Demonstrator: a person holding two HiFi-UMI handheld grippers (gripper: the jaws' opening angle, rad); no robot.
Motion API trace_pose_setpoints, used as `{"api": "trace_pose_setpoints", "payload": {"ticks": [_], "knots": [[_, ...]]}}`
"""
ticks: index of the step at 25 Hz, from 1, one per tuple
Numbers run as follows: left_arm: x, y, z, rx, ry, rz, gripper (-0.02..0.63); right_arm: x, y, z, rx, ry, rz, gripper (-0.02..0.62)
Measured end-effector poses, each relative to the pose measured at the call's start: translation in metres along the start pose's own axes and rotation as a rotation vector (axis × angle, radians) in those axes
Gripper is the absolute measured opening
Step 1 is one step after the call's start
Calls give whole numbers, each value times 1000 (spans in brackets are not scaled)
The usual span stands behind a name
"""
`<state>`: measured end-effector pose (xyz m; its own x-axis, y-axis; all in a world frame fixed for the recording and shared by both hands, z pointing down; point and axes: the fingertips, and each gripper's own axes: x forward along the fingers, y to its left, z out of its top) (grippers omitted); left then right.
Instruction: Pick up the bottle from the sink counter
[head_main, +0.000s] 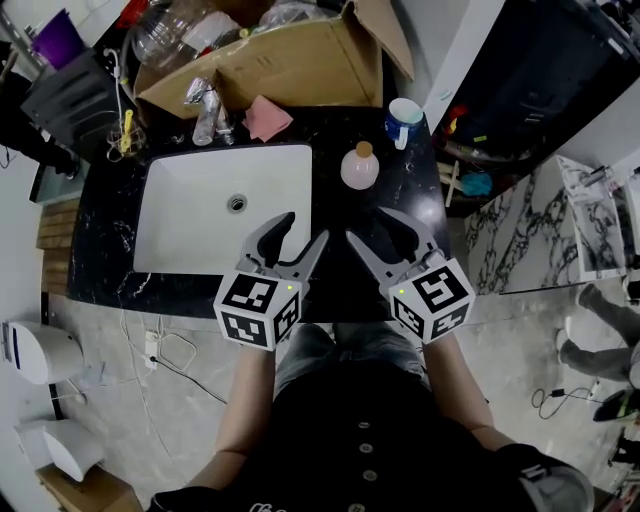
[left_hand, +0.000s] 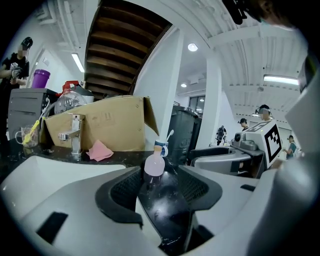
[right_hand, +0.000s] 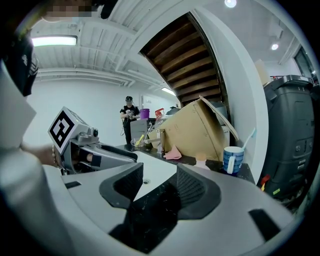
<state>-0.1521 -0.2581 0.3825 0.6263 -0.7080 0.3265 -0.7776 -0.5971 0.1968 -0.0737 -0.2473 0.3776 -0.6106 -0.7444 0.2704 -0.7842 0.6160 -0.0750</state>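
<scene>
Nearest you, both tools hang side by side over the front edge of the dark table (head_main: 398, 205). Your left hand-held gripper (head_main: 307, 227) has its jaws apart with nothing between the pads, and it sits above the right rim of the white sink (head_main: 190, 215). Your right hand-held gripper (head_main: 368, 225) is also spread and empty.

Just beyond them, at 12 o'clock, the bottle (head_main: 360, 168) stands upright on the table. It is just beside the sink's right edge and clear of both tools. In the left gripper view it lines up between the jaws but farther off, untouched.

At 1 o'clock from the bottle stands a blue-and-white mug (head_main: 405, 120) holding a toothbrush (right_hand: 248, 136). Farther back, toward 11 o'clock, a pink cloth (head_main: 266, 118) lies next to the faucet (head_main: 210, 112). A cardboard box (head_main: 290, 60) stands behind them.
</scene>
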Motion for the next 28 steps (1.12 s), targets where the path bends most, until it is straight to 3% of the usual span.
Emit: {"api": "trace_pose_setpoints", "payload": {"ticks": [11,19,24,28], "knots": [[56,-1,-5,35,95,-70,229,18,-45,-11,41,48,38,229],[90,-4,2,131,110,-138,229,30,-72,-14,-72,122,121,232],[101,-2,1,221,100,-168,229,33,-91,-15,-81,103,135,242],[110,2,-9,269,151,-212,231,37,-92,-21,-62,126,200,258]]}}
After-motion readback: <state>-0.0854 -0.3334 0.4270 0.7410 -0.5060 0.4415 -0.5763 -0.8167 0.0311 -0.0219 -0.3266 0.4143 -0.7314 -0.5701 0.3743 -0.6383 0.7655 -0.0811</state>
